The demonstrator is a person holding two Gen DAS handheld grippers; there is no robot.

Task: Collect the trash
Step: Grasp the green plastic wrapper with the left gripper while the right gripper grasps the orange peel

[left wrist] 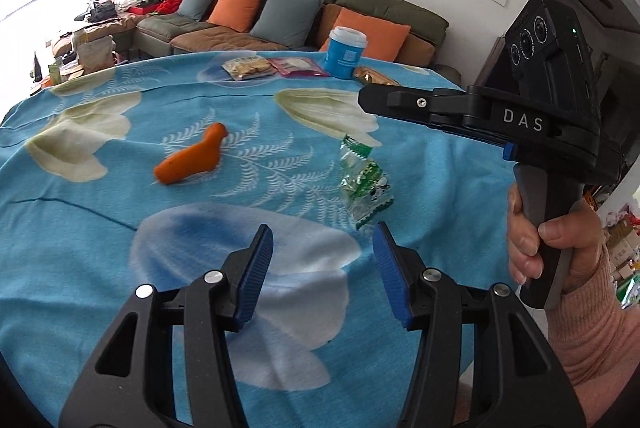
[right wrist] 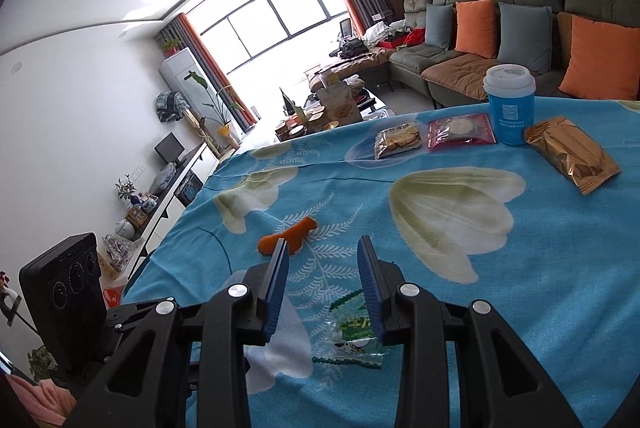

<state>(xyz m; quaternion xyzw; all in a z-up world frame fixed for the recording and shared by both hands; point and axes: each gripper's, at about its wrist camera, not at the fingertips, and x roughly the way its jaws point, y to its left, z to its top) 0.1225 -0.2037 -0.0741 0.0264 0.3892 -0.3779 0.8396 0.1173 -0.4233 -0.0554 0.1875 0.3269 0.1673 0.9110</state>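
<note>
The right gripper point(right wrist: 323, 278) stood nearest, jaws narrowly parted and empty above the crumpled clear-and-green plastic wrapper point(right wrist: 352, 332) on the blue flowered cloth point(right wrist: 520, 268); the left gripper point(left wrist: 323, 268) gaped wider, empty, with the wrapper just beyond it; lowering squarely astride the wrapper before closing seemed wise.

On the counter point(right wrist: 520, 268) we see a wrapper point(right wrist: 352, 332) nearest us, a peel point(right wrist: 288, 238) beyond it to the left, and at the far edge three packets beside a cup point(right wrist: 510, 103), the sofa point(right wrist: 480, 59) behind.
</note>
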